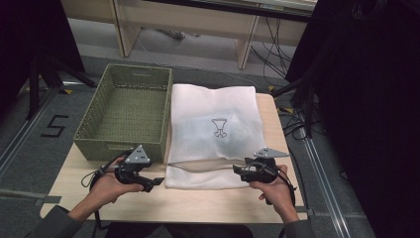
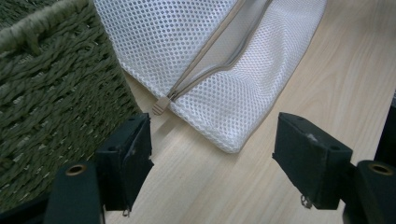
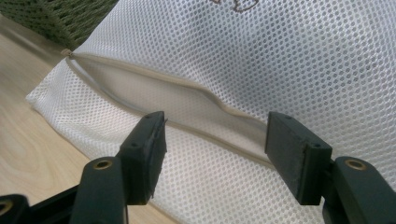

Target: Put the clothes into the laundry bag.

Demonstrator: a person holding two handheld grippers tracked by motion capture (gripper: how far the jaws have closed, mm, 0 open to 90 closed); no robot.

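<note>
Preparing to work the zipper of the mesh bag (image 1: 213,129), I judge: left gripper (image 1: 157,182) released, zipper pull (image 2: 159,106) just beside it at 12 o'clock; next, it must close on this pull. Right gripper (image 1: 237,169) released, nothing grasped, bag opening (image 3: 187,105) at its 12 o'clock, on the desk (image 1: 208,203)

On the table (image 1: 208,201) before me, the mesh bag (image 1: 213,119) lies just right of the basket (image 1: 126,111), seemingly touching it. My left gripper (image 1: 157,182) sits before the basket, my right gripper (image 1: 237,169) at the bag's near edge.
</note>
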